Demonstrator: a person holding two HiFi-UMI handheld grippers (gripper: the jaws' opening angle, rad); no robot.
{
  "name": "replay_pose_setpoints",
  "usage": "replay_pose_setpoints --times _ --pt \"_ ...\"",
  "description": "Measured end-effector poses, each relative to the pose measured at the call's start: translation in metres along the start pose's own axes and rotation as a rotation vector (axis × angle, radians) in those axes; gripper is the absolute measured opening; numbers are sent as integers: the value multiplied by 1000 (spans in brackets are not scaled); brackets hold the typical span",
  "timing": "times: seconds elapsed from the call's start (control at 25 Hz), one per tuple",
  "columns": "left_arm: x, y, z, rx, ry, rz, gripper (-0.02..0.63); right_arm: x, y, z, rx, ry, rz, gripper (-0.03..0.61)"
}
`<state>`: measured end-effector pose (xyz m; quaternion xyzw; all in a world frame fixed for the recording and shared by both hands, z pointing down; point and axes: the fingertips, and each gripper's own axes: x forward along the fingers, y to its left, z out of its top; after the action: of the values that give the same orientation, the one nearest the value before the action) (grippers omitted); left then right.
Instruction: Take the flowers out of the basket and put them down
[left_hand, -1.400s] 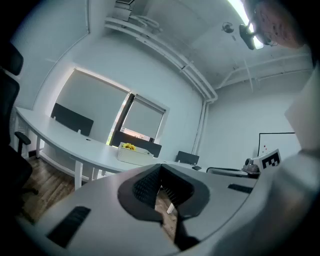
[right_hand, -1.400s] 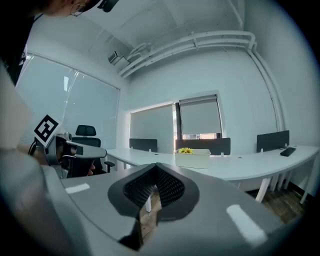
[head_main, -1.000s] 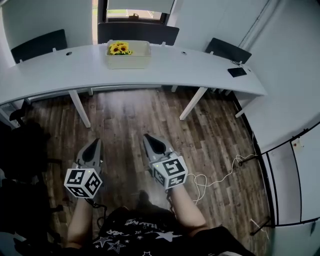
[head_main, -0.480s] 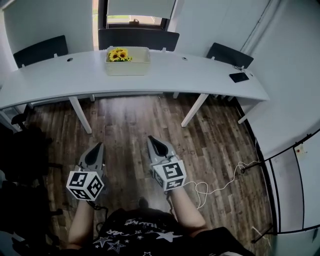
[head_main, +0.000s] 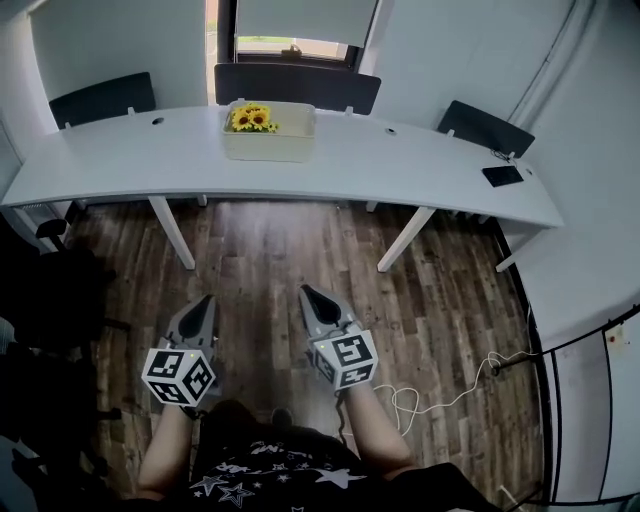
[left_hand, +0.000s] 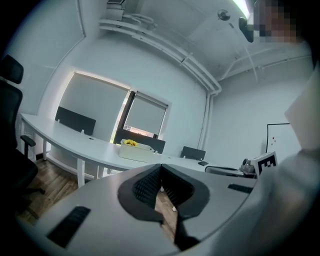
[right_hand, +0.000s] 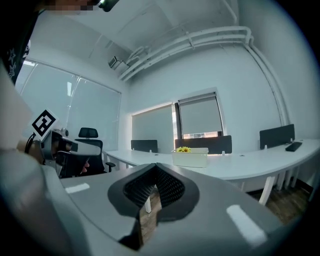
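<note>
A cream rectangular basket (head_main: 268, 138) stands on the long white curved desk (head_main: 130, 170) near its far edge. Yellow sunflowers (head_main: 251, 118) poke out of its left end. The basket (left_hand: 135, 151) and the flowers (left_hand: 129, 143) show far off in the left gripper view, and the basket (right_hand: 190, 157) with its flowers (right_hand: 183, 149) in the right gripper view. My left gripper (head_main: 203, 304) and right gripper (head_main: 307, 294) hang over the wood floor, well short of the desk. Both are shut with nothing between their jaws.
Dark chair backs (head_main: 296, 85) stand behind the desk. A black phone (head_main: 502, 176) lies at the desk's right end. White desk legs (head_main: 171, 232) stand between me and the wall. A black office chair (head_main: 50, 300) is at my left, a white cable (head_main: 440, 395) on the floor at right.
Both grippers and my view have moved toward the desk; the desk and basket sit lower and larger in the head view. The jaws stay shut.
</note>
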<state>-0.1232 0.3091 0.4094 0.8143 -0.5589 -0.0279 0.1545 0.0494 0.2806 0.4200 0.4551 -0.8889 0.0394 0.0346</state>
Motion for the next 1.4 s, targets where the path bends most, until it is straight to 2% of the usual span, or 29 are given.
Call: replay_pose_setpoints --times 0.12,0.32,0.56,1.08,1.4 --pt "5 3 3 16 4 9 9 8 -4 -2 27 3 11 3" --pt "21 19 8 -4 -12 16 9 19 -9 -13 8 34 6 3" --pt "63 38 10 -26 -2 -24 9 47 -36 -17 -7 67 -30 3" --pt "184 118 40 -35 25 -88 9 173 -92 -4 16 90 -112 3" --pt "240 167 77 -59 -2 -114 9 246 -114 10 51 88 -176 3"
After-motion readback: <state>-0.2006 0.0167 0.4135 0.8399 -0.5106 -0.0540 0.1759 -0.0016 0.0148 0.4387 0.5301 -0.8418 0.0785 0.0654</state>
